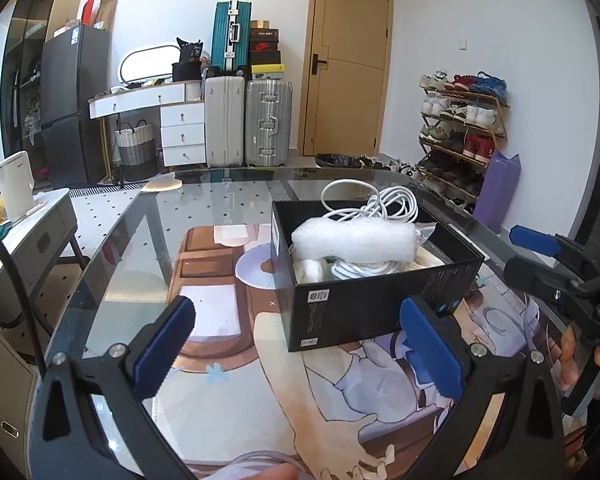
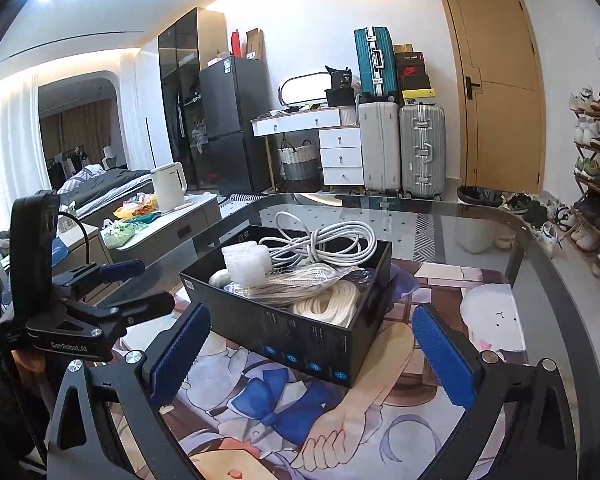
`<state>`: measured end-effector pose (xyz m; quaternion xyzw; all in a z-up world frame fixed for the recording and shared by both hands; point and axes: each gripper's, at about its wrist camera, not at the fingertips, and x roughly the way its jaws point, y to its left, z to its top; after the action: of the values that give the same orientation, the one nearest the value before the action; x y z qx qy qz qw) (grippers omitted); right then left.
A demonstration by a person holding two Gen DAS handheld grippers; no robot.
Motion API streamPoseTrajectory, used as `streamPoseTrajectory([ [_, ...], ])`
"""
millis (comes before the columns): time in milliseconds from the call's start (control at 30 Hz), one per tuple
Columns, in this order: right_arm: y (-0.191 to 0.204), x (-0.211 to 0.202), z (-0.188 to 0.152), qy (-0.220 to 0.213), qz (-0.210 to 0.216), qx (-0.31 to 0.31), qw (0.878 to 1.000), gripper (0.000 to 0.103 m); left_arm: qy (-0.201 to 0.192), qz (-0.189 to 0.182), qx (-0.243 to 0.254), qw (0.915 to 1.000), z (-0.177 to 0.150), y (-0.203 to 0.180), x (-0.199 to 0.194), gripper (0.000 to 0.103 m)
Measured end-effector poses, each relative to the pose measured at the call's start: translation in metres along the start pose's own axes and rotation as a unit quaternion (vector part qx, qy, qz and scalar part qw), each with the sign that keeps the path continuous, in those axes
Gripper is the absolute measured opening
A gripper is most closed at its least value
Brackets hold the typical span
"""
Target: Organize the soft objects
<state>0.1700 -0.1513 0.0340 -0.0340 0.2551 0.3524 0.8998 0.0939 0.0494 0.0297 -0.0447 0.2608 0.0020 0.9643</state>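
Observation:
A black open box [image 1: 376,300] [image 2: 300,336] stands on the printed mat on the glass table. Inside lie a white bubble-wrap roll [image 1: 354,242] [image 2: 246,262], a coiled white cable [image 1: 380,200] [image 2: 324,242], a cream rope coil [image 2: 328,304] and a bagged beige cord [image 2: 292,282]. My left gripper [image 1: 308,348] is open and empty, just in front of the box. My right gripper [image 2: 312,356] is open and empty, with the box's near corner between its blue pads. Each gripper shows in the other's view, the right one [image 1: 540,256] and the left one [image 2: 120,284].
The printed mat [image 1: 228,364] [image 2: 284,412] covers the glass table [image 1: 220,196] [image 2: 460,216]. A side cabinet with a white kettle [image 2: 168,186] stands to the left. Suitcases [image 1: 248,120], a door and a shoe rack [image 1: 460,132] stand behind the table.

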Motion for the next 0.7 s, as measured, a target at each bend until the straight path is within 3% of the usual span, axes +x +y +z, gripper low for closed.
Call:
streamPoseTrajectory([
  [700, 0.0039, 0.0047, -0.0015, 0.001, 0.003, -0.001, 1.000, 0.102, -0.017, 0.001, 0.014, 0.9997, -0.0009, -0.0062, -0.0062, 0.103],
])
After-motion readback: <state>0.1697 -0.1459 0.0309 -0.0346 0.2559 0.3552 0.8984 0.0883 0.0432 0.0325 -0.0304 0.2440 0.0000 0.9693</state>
